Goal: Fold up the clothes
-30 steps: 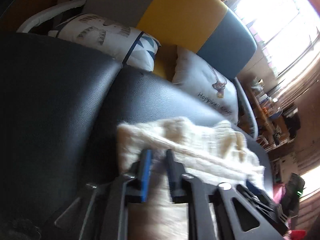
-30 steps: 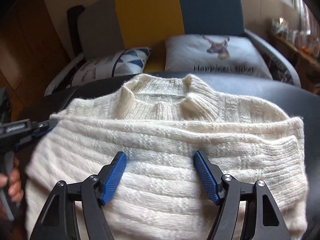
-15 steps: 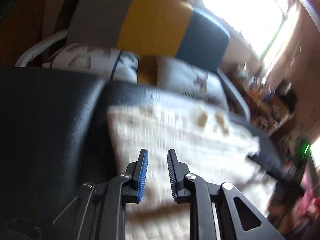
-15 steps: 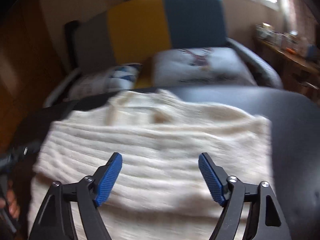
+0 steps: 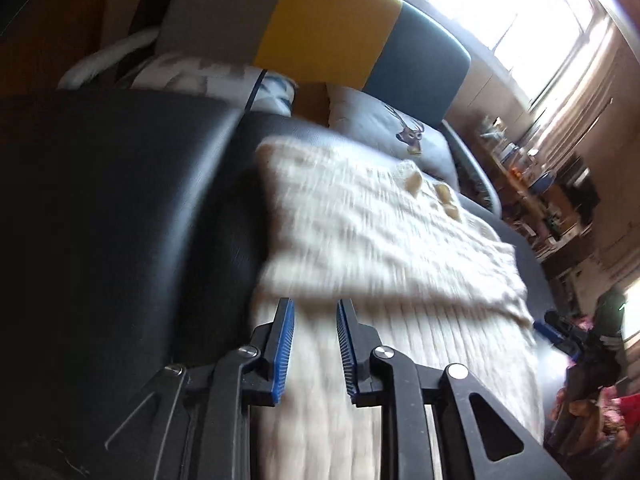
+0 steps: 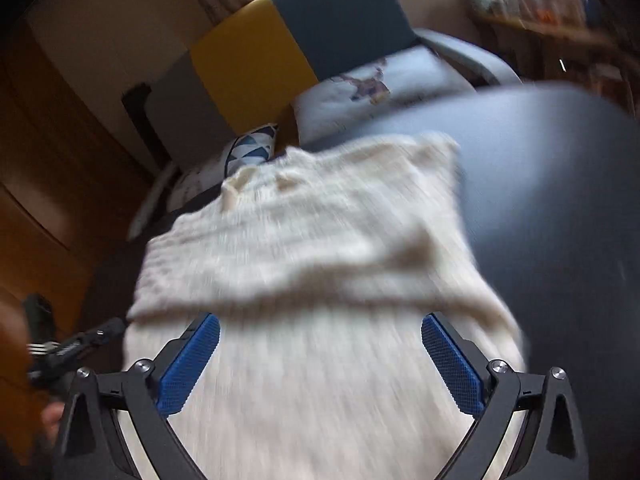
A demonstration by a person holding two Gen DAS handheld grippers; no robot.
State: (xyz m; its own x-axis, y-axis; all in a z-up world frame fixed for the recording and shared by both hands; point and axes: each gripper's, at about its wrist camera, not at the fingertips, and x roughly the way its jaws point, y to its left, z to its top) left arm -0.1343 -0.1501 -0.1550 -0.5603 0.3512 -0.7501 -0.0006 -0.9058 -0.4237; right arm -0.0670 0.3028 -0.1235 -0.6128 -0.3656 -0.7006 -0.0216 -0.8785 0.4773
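A cream knitted sweater (image 5: 380, 240) lies flat on a black leather seat (image 5: 120, 200), collar at the far end and a folded layer across its chest. My left gripper (image 5: 314, 312) hovers over the sweater's lower left part, its blue pads a narrow gap apart with nothing between them. In the right wrist view the sweater (image 6: 304, 240) fills the middle. My right gripper (image 6: 320, 324) stands wide open above its lower half, holding nothing. Each gripper shows in the other's view: the left gripper (image 6: 80, 340) at the left edge, the right gripper (image 5: 556, 332) at the right.
Behind the seat stands a grey, yellow and blue backrest (image 5: 328, 20) with a deer cushion (image 5: 400, 132) and a patterned cushion (image 6: 252, 148). A cluttered shelf (image 5: 532, 184) and a bright window are at the right. A hand shows at the lower left of the right wrist view.
Both grippers have drawn back toward the sweater's hem, so more of it shows. The right wrist view has tilted. The left fingers' gap is unchanged and the right stays wide open.
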